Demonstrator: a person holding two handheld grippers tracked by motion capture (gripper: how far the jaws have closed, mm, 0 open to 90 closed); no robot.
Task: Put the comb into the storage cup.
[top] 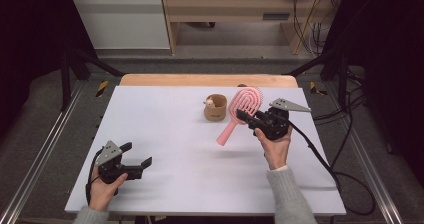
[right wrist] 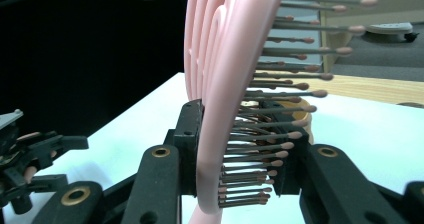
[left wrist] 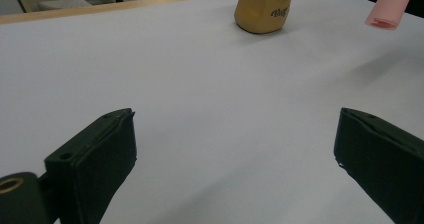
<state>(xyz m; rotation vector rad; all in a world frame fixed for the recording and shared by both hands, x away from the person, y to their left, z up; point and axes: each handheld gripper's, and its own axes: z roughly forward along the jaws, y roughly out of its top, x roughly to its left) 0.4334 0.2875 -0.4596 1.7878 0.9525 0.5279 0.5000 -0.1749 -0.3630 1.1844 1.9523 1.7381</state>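
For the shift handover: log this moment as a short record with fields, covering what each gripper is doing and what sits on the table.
surface: white table
right gripper: shut on the pink hairbrush, clamped across the brush head
hairbrush pose: lifted off the table, handle pointing down and toward the left gripper, bristles toward one jaw in the right gripper view
left gripper: open, nothing between its jaws, low over the near left part of the table
other item: tan cup beside the brush head, a small figure at its rim
contact between brush and cup: cannot tell
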